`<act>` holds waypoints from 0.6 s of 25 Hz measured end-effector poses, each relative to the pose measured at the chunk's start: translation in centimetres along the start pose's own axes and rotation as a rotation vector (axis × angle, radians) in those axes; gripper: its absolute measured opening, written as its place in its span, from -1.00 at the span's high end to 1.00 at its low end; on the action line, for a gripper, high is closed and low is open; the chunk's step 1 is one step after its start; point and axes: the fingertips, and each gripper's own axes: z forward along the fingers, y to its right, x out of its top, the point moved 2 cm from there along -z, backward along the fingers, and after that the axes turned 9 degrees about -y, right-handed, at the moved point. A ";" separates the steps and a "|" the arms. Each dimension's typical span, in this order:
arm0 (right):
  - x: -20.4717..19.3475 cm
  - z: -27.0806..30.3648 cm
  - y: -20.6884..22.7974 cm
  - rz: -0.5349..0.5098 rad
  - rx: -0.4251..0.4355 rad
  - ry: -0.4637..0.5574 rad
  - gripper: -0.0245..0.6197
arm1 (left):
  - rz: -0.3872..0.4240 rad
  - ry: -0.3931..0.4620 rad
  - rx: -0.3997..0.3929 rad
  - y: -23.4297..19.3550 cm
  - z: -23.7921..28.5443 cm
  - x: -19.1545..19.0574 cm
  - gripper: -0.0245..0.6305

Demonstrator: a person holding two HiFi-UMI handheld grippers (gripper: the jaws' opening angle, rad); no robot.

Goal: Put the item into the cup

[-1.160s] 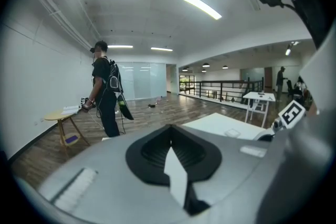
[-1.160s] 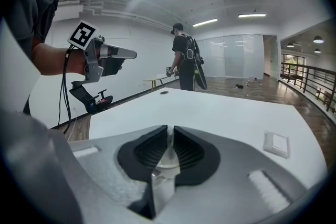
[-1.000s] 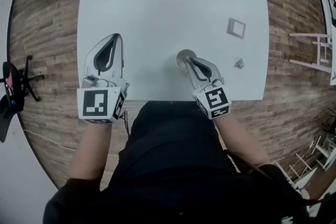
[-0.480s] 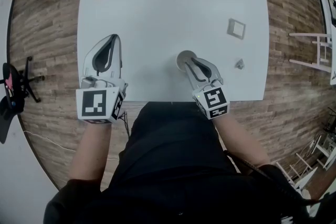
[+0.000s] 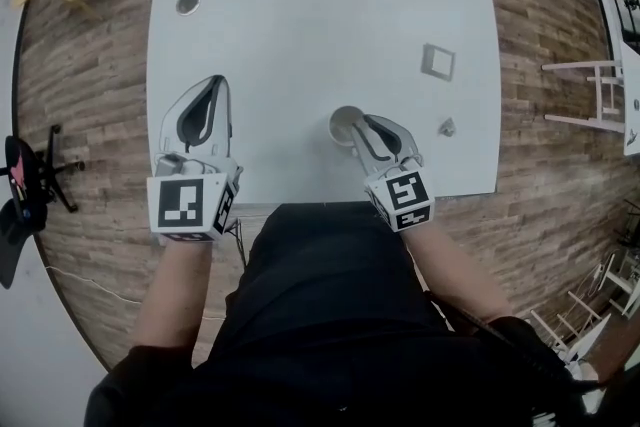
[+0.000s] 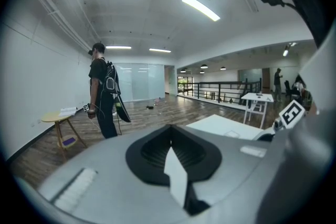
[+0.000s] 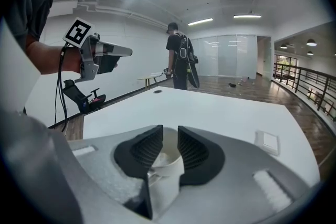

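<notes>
1. The right gripper [image 5: 365, 125] has its jaws apart. There is a plain gap between the ribbed pads, and they press on nothing.
2. The cup [image 5: 342, 123] stands upright on the counter [image 5: 300, 35], just ahead of the right jaw tips and partly under them. In the right gripper view its white rim [image 7: 167, 164] shows through the gap between the jaws. This looks like a stance for dropping rather than gripping, since anything let go with the tips over the mouth would fall inside, not onto the counter.
3. No view shows what lies inside the cup, because the jaws and the rim cover its bottom.
4. A small grey item [image 5: 447, 127] lies on the counter off to the right of the right jaws. It is apart from both the jaws and the cup, and nothing touches it. If this is the thing the task means, it has yet to be fetched, and the open jaws would suit going for it.
5. A flat square plate [image 5: 438, 61] lies farther ahead and to the right of the right jaws. It seems to have no part in the job.
6. The left gripper [image 5: 216, 85] has its jaws together, the pads meeting with nothing between them. The cup is well off to the right of these jaws. I judge this gripper is parked there to leave the cup's side clear for the other hand.
</notes>
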 end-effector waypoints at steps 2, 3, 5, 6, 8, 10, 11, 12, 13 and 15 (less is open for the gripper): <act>0.2 -0.3 0.5 0.006 -0.022 0.006 0.63 | 0.005 0.011 -0.005 0.0 0.1 0.5 0.90; 0.3 -0.5 0.9 0.007 -0.033 0.011 0.63 | 0.010 0.020 -0.007 0.1 0.3 0.9 0.90; 0.6 -1.0 1.5 0.010 -0.050 0.022 0.63 | 0.021 0.036 -0.014 0.3 0.5 1.5 0.90; 0.6 -1.2 1.7 0.012 -0.058 0.026 0.63 | 0.025 0.041 -0.016 0.4 0.6 1.7 0.90; 0.6 -1.5 2.1 0.026 -0.070 0.035 0.63 | 0.030 0.051 -0.015 0.3 0.7 2.2 0.90; 0.6 -1.8 2.7 0.052 -0.079 0.045 0.63 | 0.033 0.062 -0.011 0.1 0.9 2.6 0.90; 0.6 -2.0 3.0 0.063 -0.086 0.050 0.63 | 0.036 0.066 -0.009 0.1 1.0 2.9 0.90; 0.7 -2.1 3.3 0.070 -0.094 0.056 0.63 | 0.040 0.070 -0.009 0.1 1.1 3.2 0.90; 0.8 -2.3 3.6 0.073 -0.101 0.061 0.63 | 0.044 0.073 -0.009 0.1 1.1 3.4 0.90; 1.0 -2.6 3.9 0.073 -0.115 0.069 0.63 | 0.050 0.078 -0.011 0.1 1.3 3.7 0.90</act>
